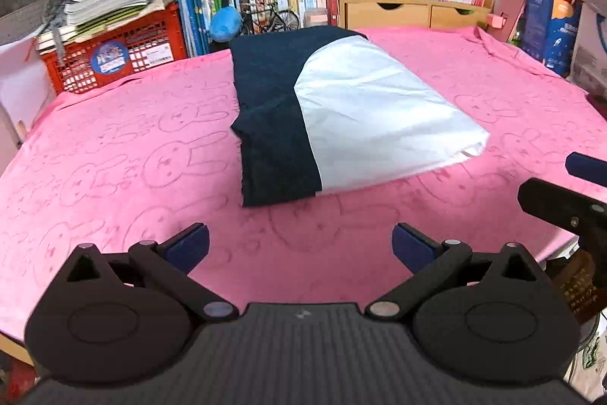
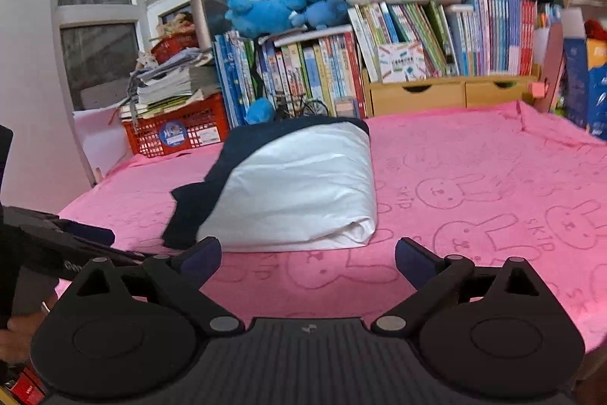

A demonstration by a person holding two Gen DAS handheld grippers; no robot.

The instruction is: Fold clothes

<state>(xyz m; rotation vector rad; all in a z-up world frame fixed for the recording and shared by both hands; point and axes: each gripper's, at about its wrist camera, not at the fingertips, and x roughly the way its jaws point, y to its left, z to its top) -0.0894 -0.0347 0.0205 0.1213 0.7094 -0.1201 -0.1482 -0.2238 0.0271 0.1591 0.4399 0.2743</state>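
Navy-white garment (image 1: 341,116), folded compact, centred on pink table (image 1: 114,147); left tool (image 1: 299,245) and right tool (image 2: 308,259) spread, empty, clear of it.

Your left gripper (image 1: 299,247) is black plastic with two round humps, one at seven o'clock and one at five o'clock. Its fingertips (image 1: 187,247) wear dark blue pads. Shiny silver screws join the bent arms. Your right gripper (image 2: 308,260) looks just the same, with a ridged grey middle.
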